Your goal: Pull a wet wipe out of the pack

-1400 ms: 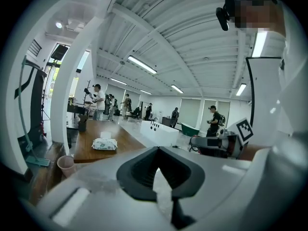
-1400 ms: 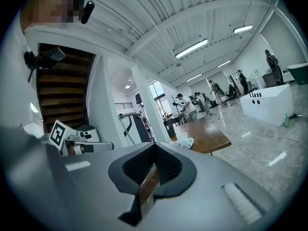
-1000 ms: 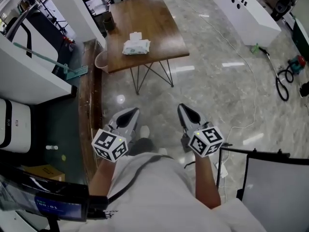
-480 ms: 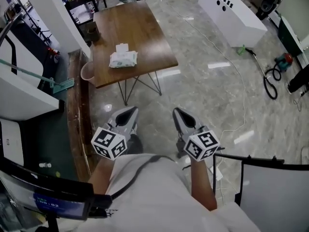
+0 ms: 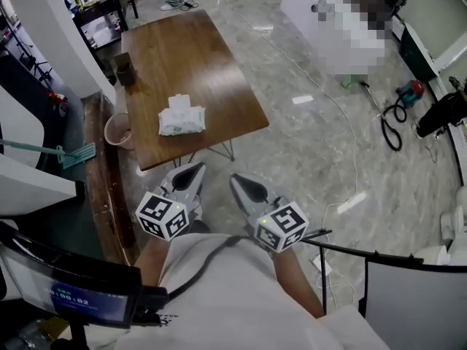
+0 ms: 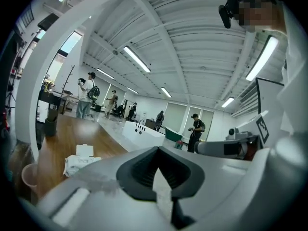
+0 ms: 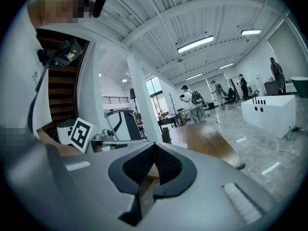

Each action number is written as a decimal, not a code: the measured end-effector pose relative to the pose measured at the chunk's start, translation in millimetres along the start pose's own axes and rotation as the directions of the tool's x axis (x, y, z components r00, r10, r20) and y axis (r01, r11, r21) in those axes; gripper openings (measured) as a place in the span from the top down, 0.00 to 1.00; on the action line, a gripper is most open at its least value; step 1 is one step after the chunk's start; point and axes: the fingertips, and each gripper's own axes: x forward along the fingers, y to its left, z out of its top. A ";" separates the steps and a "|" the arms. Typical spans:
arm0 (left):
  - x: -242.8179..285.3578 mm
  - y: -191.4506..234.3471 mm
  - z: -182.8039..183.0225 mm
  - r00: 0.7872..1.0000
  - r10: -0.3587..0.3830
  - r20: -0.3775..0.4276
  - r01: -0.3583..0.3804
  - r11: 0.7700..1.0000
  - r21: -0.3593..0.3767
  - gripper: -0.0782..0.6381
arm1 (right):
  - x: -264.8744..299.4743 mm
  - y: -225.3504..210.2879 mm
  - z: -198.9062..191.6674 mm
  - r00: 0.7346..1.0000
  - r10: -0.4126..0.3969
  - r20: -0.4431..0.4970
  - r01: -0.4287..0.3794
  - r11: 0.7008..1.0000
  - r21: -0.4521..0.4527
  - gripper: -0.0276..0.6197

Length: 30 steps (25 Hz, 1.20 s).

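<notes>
Fingers on the left gripper (image 6: 156, 149) meet at the tips with nothing caught between them. Only background shows through the hollow behind the tips. Right gripper (image 7: 154, 144) reads the same: tips together, empty. In the head view both are carried low, tucked against the person's body and pointing forward. That looks like a travelling carry, sensible while there is nothing within reach to grip.

Wet wipe pack (image 5: 182, 120) lies flat on the wooden tabletop (image 5: 211, 57), toward the near left part. Its white lid flap (image 5: 179, 101) is open on the far side, so the opening is already exposed. The pack is well apart from both grippers, with bare floor between. It also shows at lower left in the left gripper view. A pink bucket (image 5: 117, 129) stands on the floor just beside the tabletop's left edge.

Judgement: approach stage, the pull itself not yet begun. Too small to tell whether a wipe pokes out of the opening.

Next move likely calls for closing the distance, then splitting roles. One gripper would press the pack down. The other would part its fingers a little and pinch the top wipe.

Risk: a soft, light pack may lift along with the wipe if it is not pinned.
</notes>
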 end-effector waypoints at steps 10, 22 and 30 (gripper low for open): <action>16.0 119.2 27.1 1.000 -0.013 0.001 0.013 0.998 -0.054 0.89 | 111.2 -16.4 18.2 0.997 -0.030 -0.076 0.027 0.999 -0.043 0.94; 58.5 177.9 36.5 0.988 -0.138 -0.063 0.134 0.989 -0.063 0.89 | 168.4 -50.4 34.7 0.988 -0.143 -0.055 0.143 0.990 -0.016 0.94; 87.2 179.4 30.3 0.979 -0.185 -0.091 0.175 0.978 -0.112 0.89 | 163.6 -75.0 31.0 0.980 -0.183 -0.077 0.186 0.982 0.033 0.94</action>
